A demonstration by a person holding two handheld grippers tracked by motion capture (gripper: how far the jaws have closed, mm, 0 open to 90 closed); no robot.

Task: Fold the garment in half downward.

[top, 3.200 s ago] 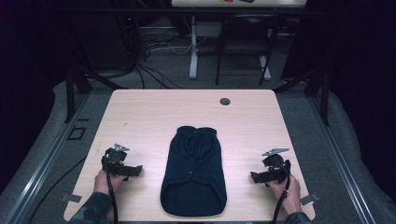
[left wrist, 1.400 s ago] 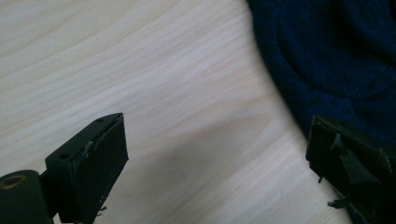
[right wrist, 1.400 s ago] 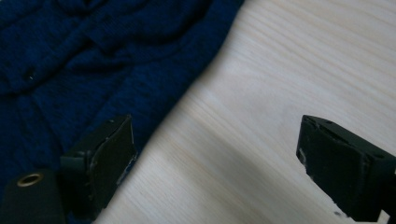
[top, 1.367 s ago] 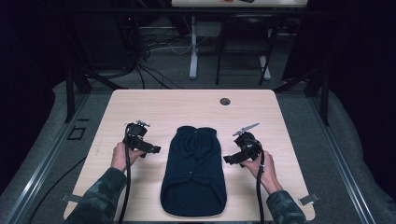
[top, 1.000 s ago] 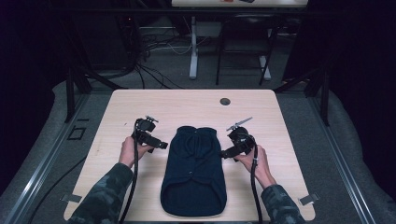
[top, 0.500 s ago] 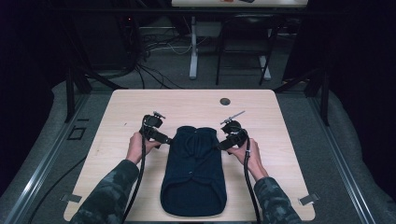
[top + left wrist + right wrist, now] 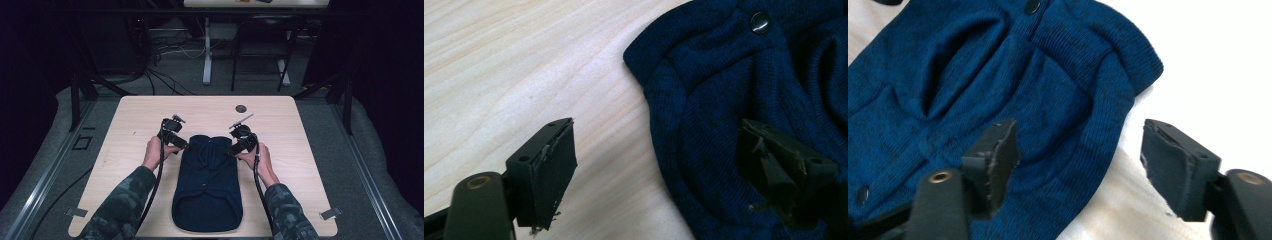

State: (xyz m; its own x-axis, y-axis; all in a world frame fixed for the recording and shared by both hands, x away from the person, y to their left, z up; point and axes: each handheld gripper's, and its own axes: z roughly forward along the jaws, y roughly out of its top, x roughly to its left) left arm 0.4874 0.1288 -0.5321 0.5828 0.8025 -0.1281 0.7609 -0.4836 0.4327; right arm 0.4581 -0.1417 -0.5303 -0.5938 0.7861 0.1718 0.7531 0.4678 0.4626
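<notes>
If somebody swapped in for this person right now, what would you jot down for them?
Left gripper: open, one jaw over the table, one over the left shoulder edge of the blue knit garment.
Right gripper: open, straddling the right shoulder edge the same way.
Garment: flat mid-table, collar away from the person, buttons visible.
Small dark disc at the far edge of the table.
Done: both grippers lined up at the shoulders.
Left: nothing is gripped yet; probably close on both shoulders, then lift or fold.

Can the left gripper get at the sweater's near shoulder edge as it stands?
Probably yes. The left gripper is open and straddles the edge of the navy sweater, one jaw over the bare table, one over the knit, nothing between.
</notes>
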